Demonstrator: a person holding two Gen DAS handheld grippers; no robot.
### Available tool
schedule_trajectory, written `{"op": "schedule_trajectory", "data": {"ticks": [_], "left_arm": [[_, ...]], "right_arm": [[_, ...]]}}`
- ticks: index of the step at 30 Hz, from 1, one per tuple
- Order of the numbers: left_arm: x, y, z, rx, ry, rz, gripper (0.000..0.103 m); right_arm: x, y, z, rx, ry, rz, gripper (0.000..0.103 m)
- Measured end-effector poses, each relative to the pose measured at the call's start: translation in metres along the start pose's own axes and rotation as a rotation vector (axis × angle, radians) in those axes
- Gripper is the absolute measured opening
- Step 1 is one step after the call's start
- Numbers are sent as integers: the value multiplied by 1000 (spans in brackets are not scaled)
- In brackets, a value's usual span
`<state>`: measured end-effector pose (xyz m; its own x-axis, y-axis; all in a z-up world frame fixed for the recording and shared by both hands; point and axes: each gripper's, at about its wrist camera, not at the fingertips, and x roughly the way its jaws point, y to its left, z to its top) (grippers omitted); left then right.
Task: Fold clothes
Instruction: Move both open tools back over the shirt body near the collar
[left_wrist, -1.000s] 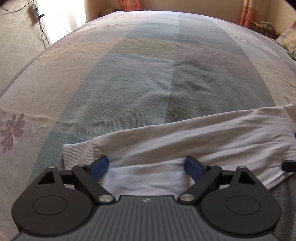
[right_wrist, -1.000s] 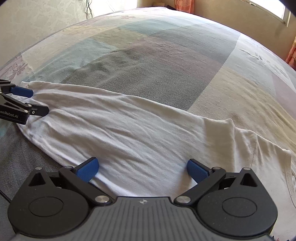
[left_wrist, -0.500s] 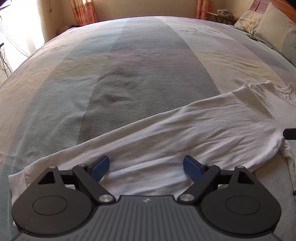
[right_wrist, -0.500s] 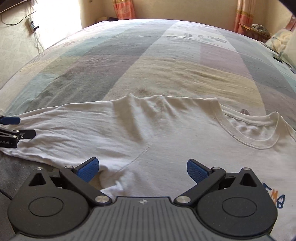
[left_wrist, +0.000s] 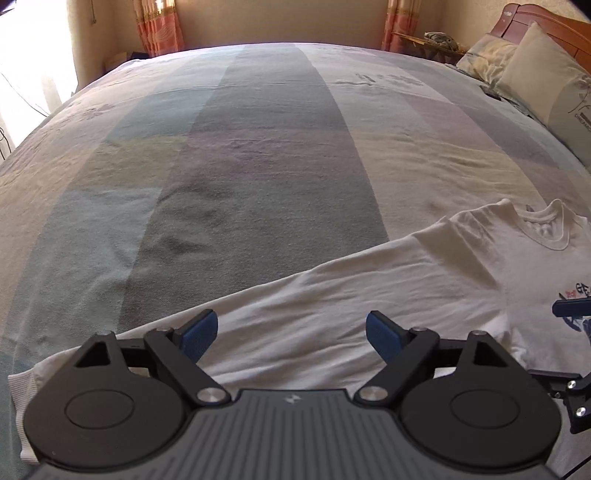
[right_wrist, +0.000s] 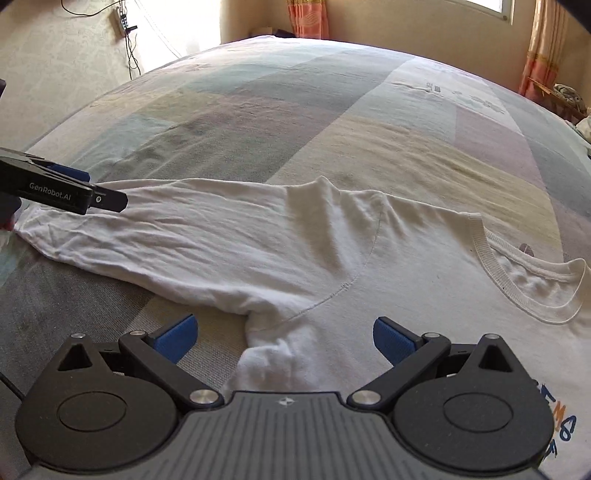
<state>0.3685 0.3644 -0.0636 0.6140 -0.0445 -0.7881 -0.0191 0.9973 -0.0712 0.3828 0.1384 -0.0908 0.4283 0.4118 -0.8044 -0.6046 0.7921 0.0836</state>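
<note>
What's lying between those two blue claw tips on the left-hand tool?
Only the white shirt's long sleeve. In the left wrist view it runs across the gap of the open left gripper, spread over the striped bedspread; nothing else is there.

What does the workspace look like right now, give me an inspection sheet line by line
Surface: bed under a striped pastel cover, lightly creased.
Job's things: white shirt lying front up, long sleeve stretched out flat, collar showing, printed letters near the chest; not yet folded.
Clutter: nothing seen on the cover beside the shirt.
Grippers: left gripper open above the sleeve near its cuff; right gripper open above the armpit area; neither grips cloth.
Cables: power strip with cords on the wall.
Surroundings: pillows at a wooden headboard, orange curtains, bright window light, a side table with a bundle on it.
</note>
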Motion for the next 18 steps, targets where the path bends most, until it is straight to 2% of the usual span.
{"op": "schedule_trajectory", "data": {"ticks": [2, 6, 9, 12, 18], "left_arm": [[8, -30, 13, 32, -8, -98, 87], [27, -89, 35, 68, -15, -248, 87], [47, -124, 44, 73, 18, -323, 88], [71, -135, 40, 16, 50, -251, 87], [95, -111, 46, -61, 46, -57, 87]], "right_arm": [[-10, -19, -9, 15, 25, -14, 103], [-31, -63, -30, 18, 68, -103, 103], [-39, -94, -50, 40, 111, -157, 103], [-42, -116, -67, 79, 117, -148, 103], [-45, -115, -75, 77, 49, -149, 103]]}}
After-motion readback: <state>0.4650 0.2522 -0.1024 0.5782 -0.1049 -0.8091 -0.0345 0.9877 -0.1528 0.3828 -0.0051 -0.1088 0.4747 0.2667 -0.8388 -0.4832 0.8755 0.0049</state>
